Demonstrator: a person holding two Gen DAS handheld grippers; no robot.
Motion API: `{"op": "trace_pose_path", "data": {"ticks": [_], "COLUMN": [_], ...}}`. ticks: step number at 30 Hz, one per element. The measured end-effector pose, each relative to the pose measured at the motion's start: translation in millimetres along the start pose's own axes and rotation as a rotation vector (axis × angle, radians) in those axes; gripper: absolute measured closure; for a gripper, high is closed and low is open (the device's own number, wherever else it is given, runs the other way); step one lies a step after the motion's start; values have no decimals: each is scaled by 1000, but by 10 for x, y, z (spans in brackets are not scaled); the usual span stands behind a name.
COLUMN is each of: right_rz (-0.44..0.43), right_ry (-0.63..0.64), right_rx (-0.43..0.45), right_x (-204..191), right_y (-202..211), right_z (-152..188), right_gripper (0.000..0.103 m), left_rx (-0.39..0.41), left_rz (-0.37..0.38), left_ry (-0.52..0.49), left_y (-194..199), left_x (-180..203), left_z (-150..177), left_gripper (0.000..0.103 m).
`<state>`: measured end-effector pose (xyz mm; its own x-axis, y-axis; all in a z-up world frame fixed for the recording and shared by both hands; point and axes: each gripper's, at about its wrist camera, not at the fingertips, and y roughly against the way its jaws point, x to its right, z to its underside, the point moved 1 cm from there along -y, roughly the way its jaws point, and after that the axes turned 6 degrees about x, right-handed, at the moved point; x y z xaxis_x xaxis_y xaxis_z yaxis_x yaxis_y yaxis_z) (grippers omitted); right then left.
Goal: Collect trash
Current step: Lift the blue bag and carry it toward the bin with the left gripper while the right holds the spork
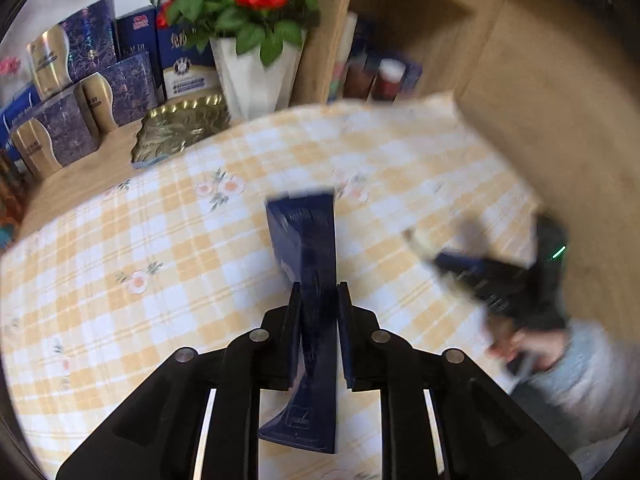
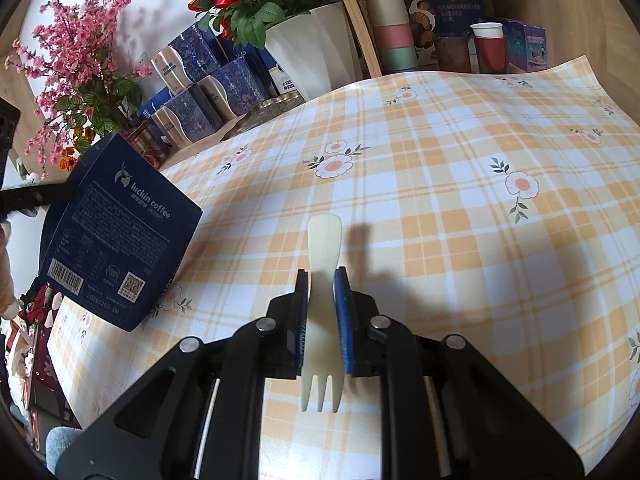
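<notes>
My left gripper (image 1: pixel 319 292) is shut on a dark blue coffee box (image 1: pixel 304 240) and holds it on edge above the checked tablecloth (image 1: pixel 160 240). In the right wrist view the same box (image 2: pixel 120 232) hangs tilted at the left, over the table's edge, with a black left finger (image 2: pixel 36 196) on it. My right gripper (image 2: pixel 321 276) is shut on a pale plastic fork (image 2: pixel 324 240). The fork's tines point back toward the camera and its handle sticks out forward. In the left wrist view the right gripper (image 1: pixel 444 264) is a blur at the right.
At the back stand a white vase of red roses (image 2: pixel 316 48), several blue-and-gold boxes (image 2: pixel 208 80) and a gold tray (image 1: pixel 180 132). A wooden shelf holds stacked cups (image 2: pixel 394 20). Pink blossoms (image 2: pixel 72 60) stand far left. A person's hand and grey sleeve (image 1: pixel 580 368) are at the right.
</notes>
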<state>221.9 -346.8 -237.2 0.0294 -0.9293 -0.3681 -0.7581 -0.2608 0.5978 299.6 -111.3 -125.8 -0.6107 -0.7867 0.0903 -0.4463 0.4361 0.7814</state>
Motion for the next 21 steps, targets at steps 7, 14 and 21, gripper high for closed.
{"op": "trace_pose_path", "data": {"ticks": [7, 14, 21], "right_rz": [1, 17, -13], "right_ry": [2, 43, 72], "right_rx": [1, -5, 19], "right_x": [-3, -85, -276], "right_y": [2, 33, 375], "right_z": [0, -1, 15], "right_gripper": [86, 86, 86], "left_rx": [-41, -11, 49], "left_rz": [-59, -53, -2], "left_ry": [-66, -59, -28], "left_y": [-218, 34, 579], "left_x": [69, 167, 373], "left_z": [283, 429, 710], "left_gripper": [88, 89, 89]}}
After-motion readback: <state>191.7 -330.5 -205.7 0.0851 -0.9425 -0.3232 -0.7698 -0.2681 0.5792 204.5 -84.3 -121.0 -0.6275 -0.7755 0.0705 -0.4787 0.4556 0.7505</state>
